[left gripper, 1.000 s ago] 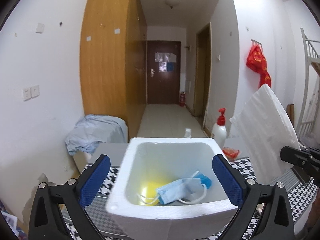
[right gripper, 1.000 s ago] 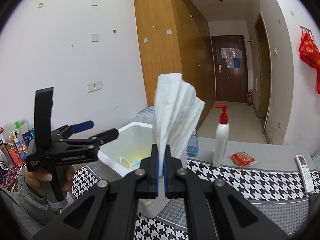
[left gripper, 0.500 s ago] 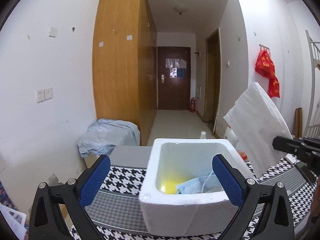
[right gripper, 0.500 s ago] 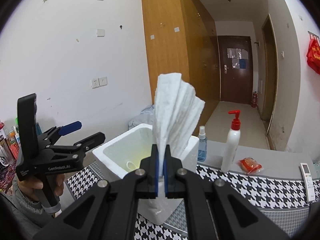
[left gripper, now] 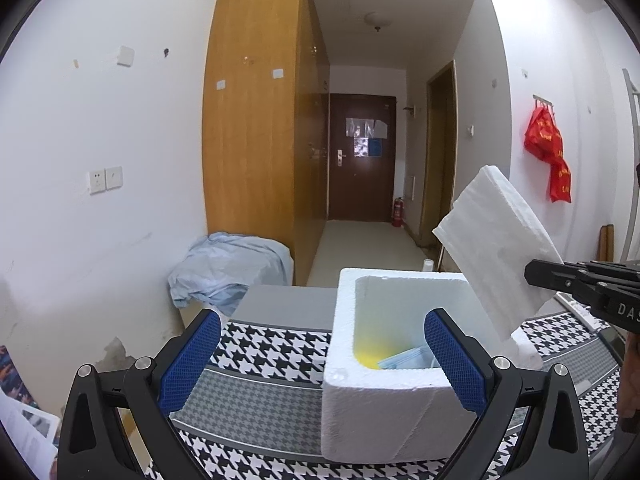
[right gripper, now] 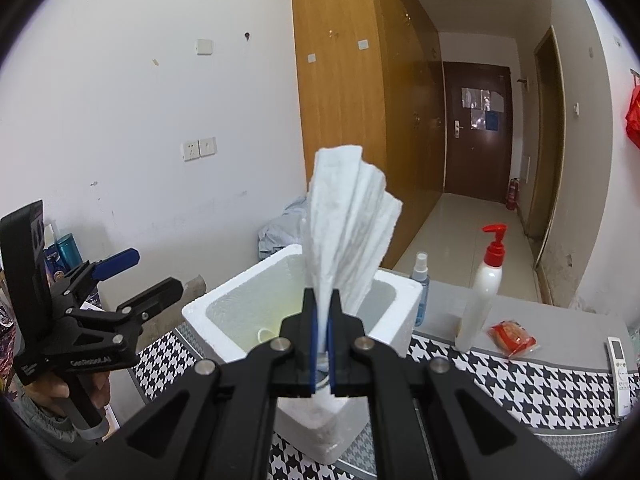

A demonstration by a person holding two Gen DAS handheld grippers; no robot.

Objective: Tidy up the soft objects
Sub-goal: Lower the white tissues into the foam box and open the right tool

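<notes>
My right gripper (right gripper: 322,320) is shut on the lower edge of a white folded tissue (right gripper: 348,232), which stands up fanned above the jaws. In the left wrist view the same tissue (left gripper: 496,248) hangs tilted over the right rim of the white foam box (left gripper: 380,400), held by the right gripper (left gripper: 560,280). A blue face mask (left gripper: 404,360) and something yellow (left gripper: 368,354) lie inside the box. My left gripper (left gripper: 322,360) is open and holds nothing, set back from the box's near left corner. In the right wrist view the left gripper (right gripper: 148,272) is to the left of the box (right gripper: 240,300).
The box stands on a houndstooth tablecloth (left gripper: 260,360). Behind it are a white pump bottle (right gripper: 484,292), a small spray bottle (right gripper: 421,280), a red packet (right gripper: 512,338) and a remote (right gripper: 618,364). A pale blue cloth heap (left gripper: 232,264) lies by the wardrobe.
The left gripper has drawn back and to the left, so the box now sits to the right in its view. The right gripper has shifted with the tissue, still shut on it.
</notes>
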